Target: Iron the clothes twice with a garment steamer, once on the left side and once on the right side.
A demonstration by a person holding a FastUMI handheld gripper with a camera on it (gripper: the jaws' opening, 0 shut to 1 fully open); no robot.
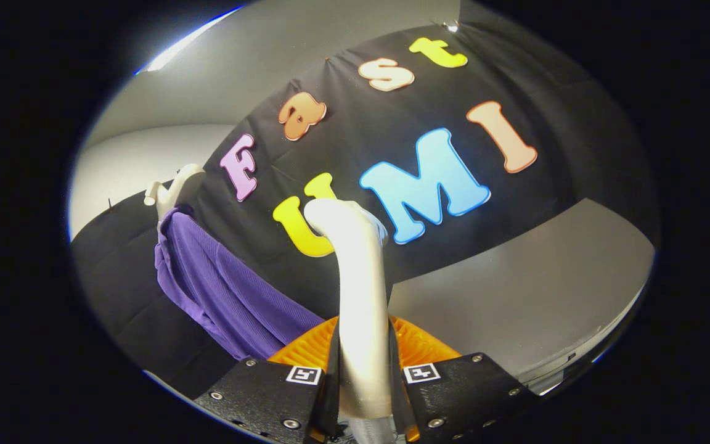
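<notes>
My gripper (364, 345) is shut on the handle of a pale garment steamer (361, 277), which rises straight up between the two fingers and bends at its top. The view is tilted. To the left of the steamer, a purple garment (219, 290) hangs from a light hanger (173, 191) against the black cloth wall. The steamer's head is apart from the garment, to its right. The front face of the steamer's head is hidden from me.
A grey table surface (546, 283) lies to the right of the steamer, beyond the fingers. Behind everything hangs the black cloth wall (355, 154), with a pale room wall (127, 166) past it on the left.
</notes>
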